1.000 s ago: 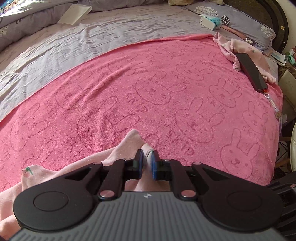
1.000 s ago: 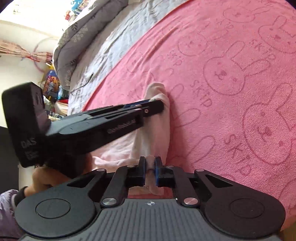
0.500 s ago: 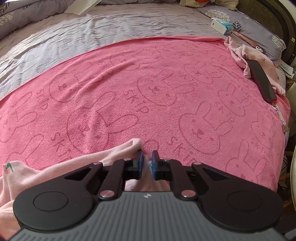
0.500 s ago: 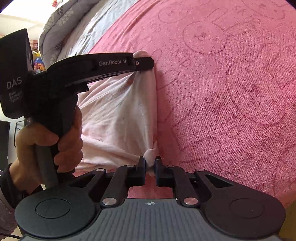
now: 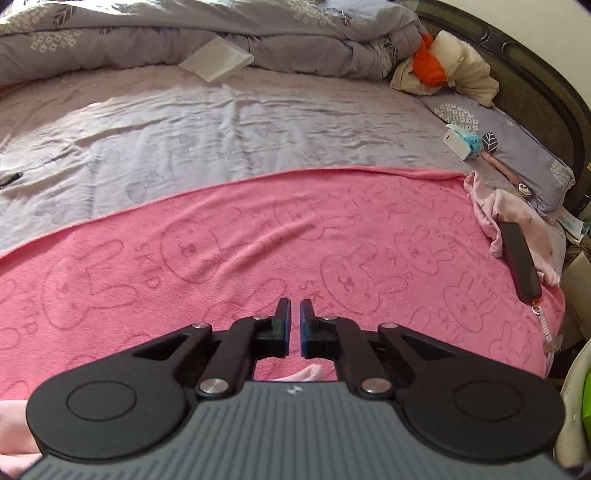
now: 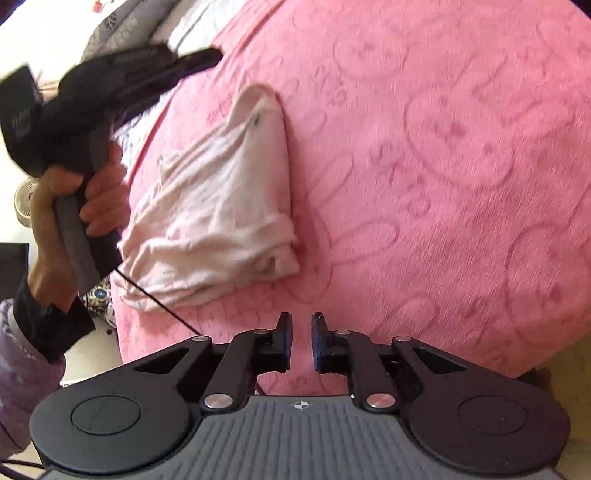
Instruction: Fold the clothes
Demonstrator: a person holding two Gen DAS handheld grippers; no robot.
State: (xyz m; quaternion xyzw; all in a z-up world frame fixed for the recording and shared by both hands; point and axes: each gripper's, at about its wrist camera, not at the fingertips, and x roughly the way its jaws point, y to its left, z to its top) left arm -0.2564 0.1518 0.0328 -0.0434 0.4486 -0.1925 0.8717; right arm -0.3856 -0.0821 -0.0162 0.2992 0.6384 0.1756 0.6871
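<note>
The pale pink garment (image 6: 214, 206) lies folded on the pink bunny-print towel (image 6: 443, 166), left of centre in the right wrist view, its folded edge running down the frame and a bunched end at the lower right. In the left wrist view only a small tip of it (image 5: 308, 373) peeks out low behind the fingers. The left gripper (image 5: 291, 317) hovers above bare towel, jaws nearly touching, nothing between them. The right gripper (image 6: 301, 328) has just been opening its jaws; there's a modest gap now, empty, with the garment lying just up and left of it, apart. A hand (image 6: 70, 206) at the left edge grips the handle of the other gripper, blurred.

The towel covers the near part of a bed with a grey-lilac sheet (image 5: 184, 125); its far edge curves across mid-frame in the left view. Plenty of open towel at centre. At the right edge a dark phone (image 5: 521, 258) lies on another pink garment (image 5: 517, 210). A rumpled duvet (image 5: 184, 33) is piled along the top, with a white tissue pack (image 5: 461, 146) by the pillow (image 5: 517, 155) at upper right.
</note>
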